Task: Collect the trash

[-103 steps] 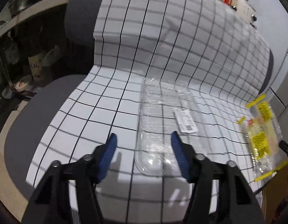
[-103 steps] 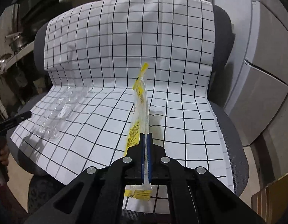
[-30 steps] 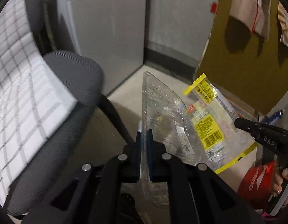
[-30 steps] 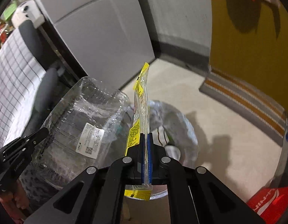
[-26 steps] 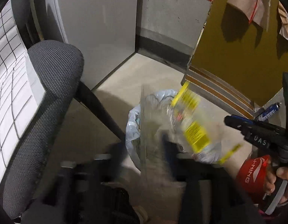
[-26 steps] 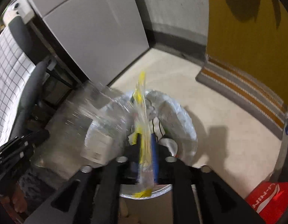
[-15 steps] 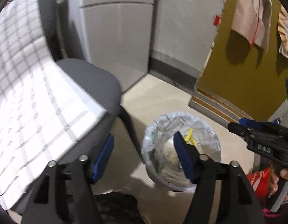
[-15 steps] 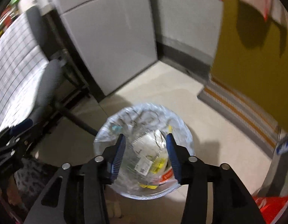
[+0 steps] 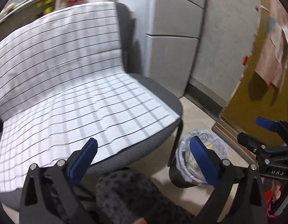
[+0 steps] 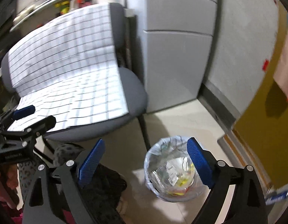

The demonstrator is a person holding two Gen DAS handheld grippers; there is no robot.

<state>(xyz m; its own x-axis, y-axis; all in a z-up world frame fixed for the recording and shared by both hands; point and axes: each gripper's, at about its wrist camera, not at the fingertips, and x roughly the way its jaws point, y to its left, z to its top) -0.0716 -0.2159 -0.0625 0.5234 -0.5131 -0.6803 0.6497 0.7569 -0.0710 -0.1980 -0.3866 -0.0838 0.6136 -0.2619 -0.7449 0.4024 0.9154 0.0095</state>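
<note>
A small trash bin [image 10: 157,158] lined with a clear bag stands on the floor right of the chair. Inside it lie the clear plastic tray [image 10: 169,169] and the yellow wrapper [image 10: 182,183]. The bin also shows in the left wrist view [image 9: 217,145]. My left gripper [image 9: 144,149] is open and empty, above the chair's front edge. My right gripper [image 10: 144,154] is open and empty, above and left of the bin. Each gripper shows at the edge of the other's view.
A grey chair [image 9: 162,95] carries a white gridded cloth [image 9: 69,93] with nothing on it. A grey cabinet [image 10: 177,56] stands behind the bin. A yellow board [image 9: 255,85] leans at the right. A person's dark patterned leg [image 9: 129,192] is below.
Both grippers carried the tray and wrapper from the chair to the bin and let them go into it. Both have since pulled back and up, turning toward the chair.
</note>
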